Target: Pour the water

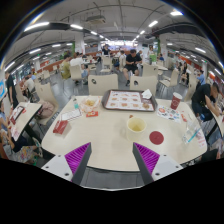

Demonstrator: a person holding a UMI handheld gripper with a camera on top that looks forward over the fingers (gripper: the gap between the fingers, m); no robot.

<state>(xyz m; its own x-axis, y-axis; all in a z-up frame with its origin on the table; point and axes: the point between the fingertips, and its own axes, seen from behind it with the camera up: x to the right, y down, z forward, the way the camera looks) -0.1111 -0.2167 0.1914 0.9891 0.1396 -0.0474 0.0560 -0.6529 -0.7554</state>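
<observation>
**While tongs hang apart, cups wait on the tabletop**

Though its contents cannot be read, a pale round cup (135,127) stands just ahead of the tongs (112,160), beside a flat red disc (156,138). Beyond them lies a rectangular tray (128,100) of small items; a red cup (176,101) stands to its right. On the smooth beige tabletop (100,135), the tongs' magenta pads (77,156) are spread wide, gripping nothing.

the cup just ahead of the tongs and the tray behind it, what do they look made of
The cup looks like pale yellow plastic or glazed ceramic: smooth, evenly coloured wall; I cannot tell which. The tray looks like grey plastic or metal, flat with a raised rim and small items in it. The tongs are open, holding nothing.
</observation>
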